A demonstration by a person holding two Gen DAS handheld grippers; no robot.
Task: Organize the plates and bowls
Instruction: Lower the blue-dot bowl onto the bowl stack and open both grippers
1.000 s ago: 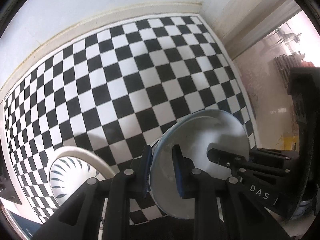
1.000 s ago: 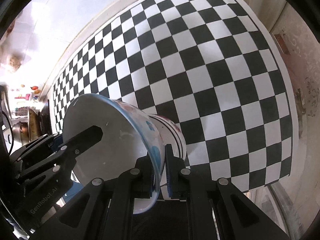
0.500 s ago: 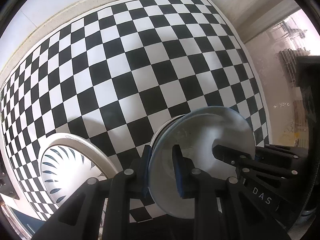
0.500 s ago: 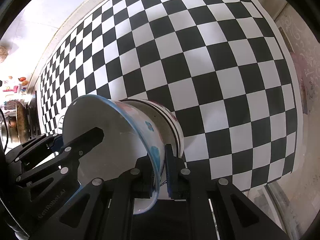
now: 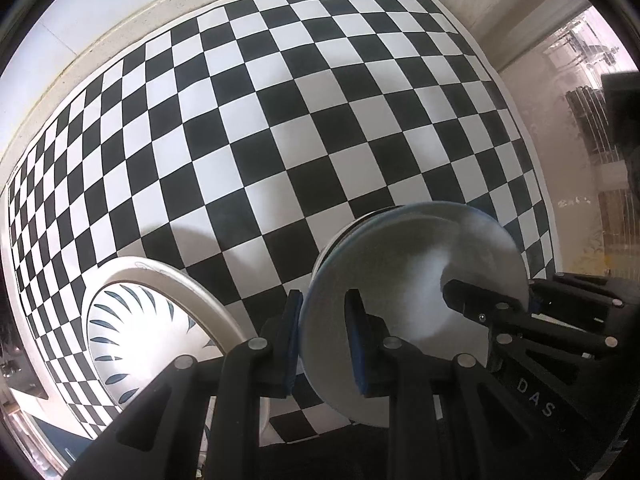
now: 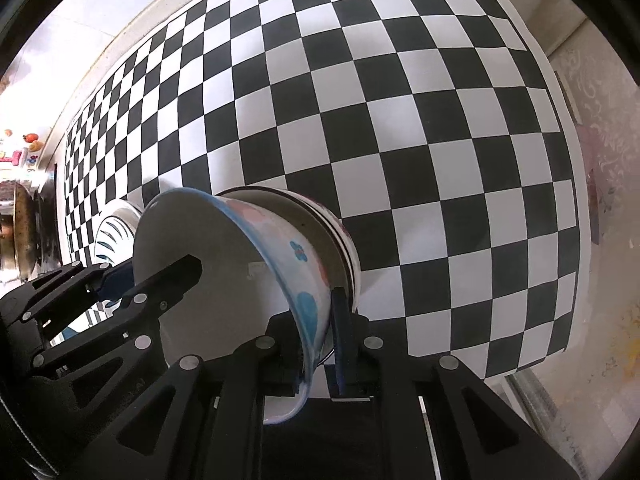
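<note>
Left gripper (image 5: pixel 322 344) and right gripper (image 6: pixel 318 344) each clamp opposite rims of the flowered bowl (image 6: pixel 224 264), tilted over a second bowl (image 6: pixel 340 236) on the checkered mat (image 6: pixel 400 120); patterned plate (image 5: pixel 140 340) lies left

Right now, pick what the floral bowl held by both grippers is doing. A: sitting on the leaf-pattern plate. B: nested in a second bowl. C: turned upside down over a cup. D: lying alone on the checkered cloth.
B: the floral bowl sits inside a striped bowl, with the right gripper and left gripper each clamped on its rim.
</note>
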